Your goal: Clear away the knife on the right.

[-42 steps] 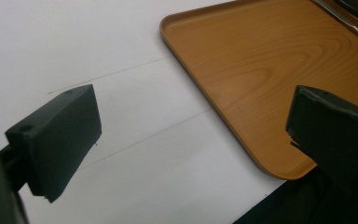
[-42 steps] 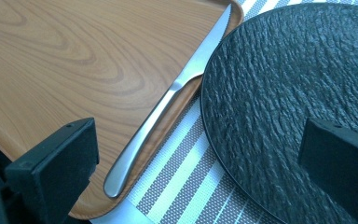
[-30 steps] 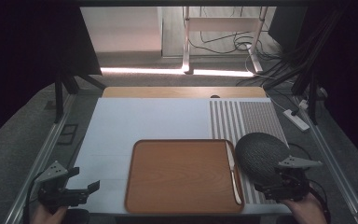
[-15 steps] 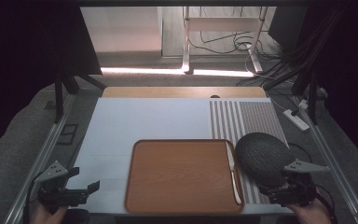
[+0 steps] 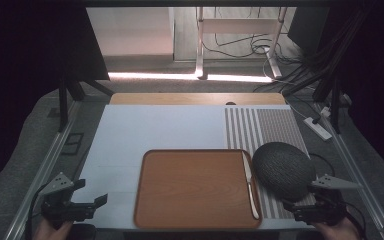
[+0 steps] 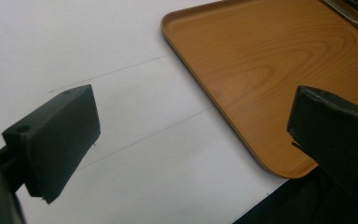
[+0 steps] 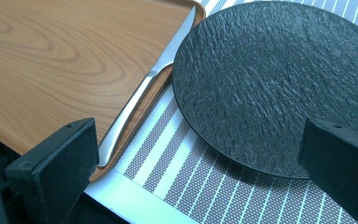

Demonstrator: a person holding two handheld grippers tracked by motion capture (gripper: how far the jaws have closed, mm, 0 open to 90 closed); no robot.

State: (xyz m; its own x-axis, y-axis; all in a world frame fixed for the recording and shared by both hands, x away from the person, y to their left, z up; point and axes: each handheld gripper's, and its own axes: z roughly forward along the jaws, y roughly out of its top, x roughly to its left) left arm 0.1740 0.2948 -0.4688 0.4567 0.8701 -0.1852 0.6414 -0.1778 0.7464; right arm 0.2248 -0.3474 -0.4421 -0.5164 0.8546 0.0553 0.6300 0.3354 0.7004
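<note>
**Two open grippers held at the near edge of the table, beside a tray, a knife and a plate**

The left gripper [image 5: 96, 204] is seen in the high view at the near left corner of the table [image 5: 155, 127], held by a hand [image 5: 50, 231] at the bottom edge. Its jaws are spread wide apart and nothing is held between them. In the left gripper view, bare white table surface is seen between and ahead of the jaws, and the tray [image 6: 279, 60] lies ahead and to the right, its rounded near corner just before the right jaw. The tray is not touched.

The right gripper [image 5: 292, 209] is seen at the near right corner, likewise held by a hand [image 5: 337, 231]. Its jaws are also wide apart and empty. In the right gripper view, the plate [image 7: 279, 84], black and rough-textured, lies just ahead, between the jaws and towards the right one; its near rim is close to the right jaw, and contact cannot be judged. The plate rests on the striped mat [image 7: 200, 182], which fills the space directly between the jaws. The knife [image 7: 144, 88] is placed ahead and to the left, lying along the right rim of the tray, just beside the plate, its handle end nearest the left jaw. The knife is not touched by either jaw.
</note>
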